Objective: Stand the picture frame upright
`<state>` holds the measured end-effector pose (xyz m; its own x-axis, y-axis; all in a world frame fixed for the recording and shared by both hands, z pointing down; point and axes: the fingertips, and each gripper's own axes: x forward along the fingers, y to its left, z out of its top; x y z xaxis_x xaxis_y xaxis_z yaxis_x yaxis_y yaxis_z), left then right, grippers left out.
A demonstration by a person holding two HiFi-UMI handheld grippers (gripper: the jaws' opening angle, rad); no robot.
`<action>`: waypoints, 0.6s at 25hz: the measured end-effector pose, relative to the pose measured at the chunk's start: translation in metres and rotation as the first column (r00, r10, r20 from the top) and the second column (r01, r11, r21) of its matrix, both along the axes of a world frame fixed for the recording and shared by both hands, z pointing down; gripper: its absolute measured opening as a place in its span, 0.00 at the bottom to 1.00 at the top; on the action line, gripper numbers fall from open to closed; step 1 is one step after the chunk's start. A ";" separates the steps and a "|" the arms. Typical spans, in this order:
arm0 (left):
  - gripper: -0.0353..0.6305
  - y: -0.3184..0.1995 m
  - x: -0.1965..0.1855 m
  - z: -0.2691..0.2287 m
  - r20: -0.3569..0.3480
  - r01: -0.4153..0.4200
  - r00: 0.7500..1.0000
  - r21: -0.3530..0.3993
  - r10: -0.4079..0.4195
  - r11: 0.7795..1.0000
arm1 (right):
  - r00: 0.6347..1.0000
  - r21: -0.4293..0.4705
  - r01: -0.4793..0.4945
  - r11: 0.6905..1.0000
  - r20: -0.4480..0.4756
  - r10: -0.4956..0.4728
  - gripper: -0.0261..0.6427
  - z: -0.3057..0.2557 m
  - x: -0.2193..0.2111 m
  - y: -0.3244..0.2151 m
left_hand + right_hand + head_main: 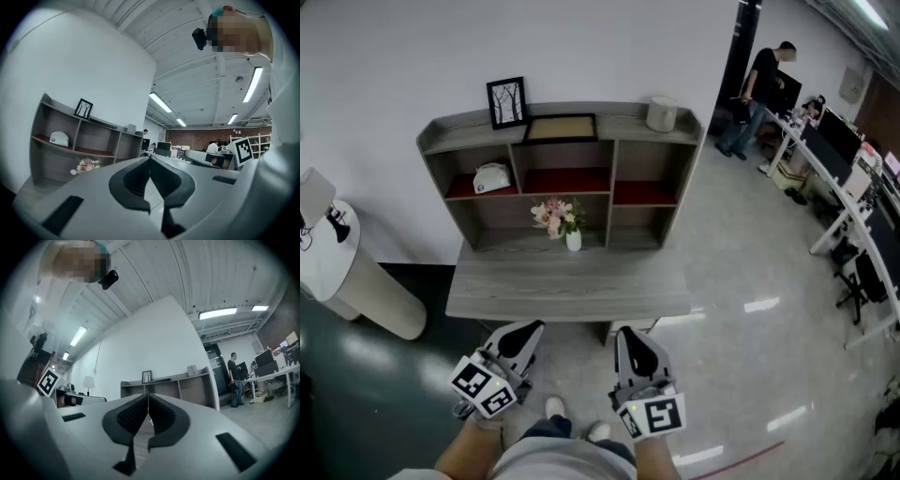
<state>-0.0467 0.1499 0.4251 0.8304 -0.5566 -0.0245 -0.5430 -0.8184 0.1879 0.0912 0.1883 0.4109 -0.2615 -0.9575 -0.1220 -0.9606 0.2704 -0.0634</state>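
Note:
A dark picture frame (pixel 561 127) with a tan inside lies flat on top of the grey shelf unit (pixel 609 155), in the middle. To its left a small black frame (pixel 506 101) with a tree picture stands upright against the wall. Both frames appear far off in the gripper views: the flat frame (pixel 104 123) (pixel 162 379) and the upright frame (pixel 83 108) (pixel 146 376). My left gripper (pixel 525 330) (pixel 150 157) and right gripper (pixel 629 335) (pixel 148 395) are held low in front of the desk (pixel 567 286), well short of the shelf. Both are shut with nothing between their pads.
A white cylinder (pixel 662 112) stands on the shelf top at right. A white object (pixel 492 177) sits in the left compartment and a flower vase (pixel 560 220) in the lower middle one. A round white table (pixel 333 253) is at left. A person (pixel 761 86), desks (pixel 834 164) and a chair (pixel 862 281) are at right.

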 end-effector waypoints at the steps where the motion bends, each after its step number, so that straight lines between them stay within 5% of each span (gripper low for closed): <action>1: 0.08 -0.002 -0.002 0.001 -0.003 -0.006 1.000 -0.003 0.006 1.000 | 1.000 -0.001 -0.002 1.000 -0.003 0.002 0.07 0.001 -0.003 -0.002; 11: 0.08 -0.039 -0.030 0.003 -0.042 -0.071 0.997 -0.020 0.070 0.997 | 0.999 -0.022 -0.036 0.999 -0.028 0.036 0.08 0.004 -0.036 -0.038; 15: 0.08 -0.066 -0.047 0.008 -0.053 -0.091 0.995 -0.016 0.090 0.996 | 0.998 -0.011 -0.060 0.998 0.033 0.060 0.08 0.002 -0.047 -0.062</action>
<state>-0.0936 0.0837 0.4331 0.8752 -0.4801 -0.0592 -0.4561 -0.8598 0.2296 0.0440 0.1268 0.4134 -0.1997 -0.9724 -0.1203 -0.9724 0.2118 -0.0980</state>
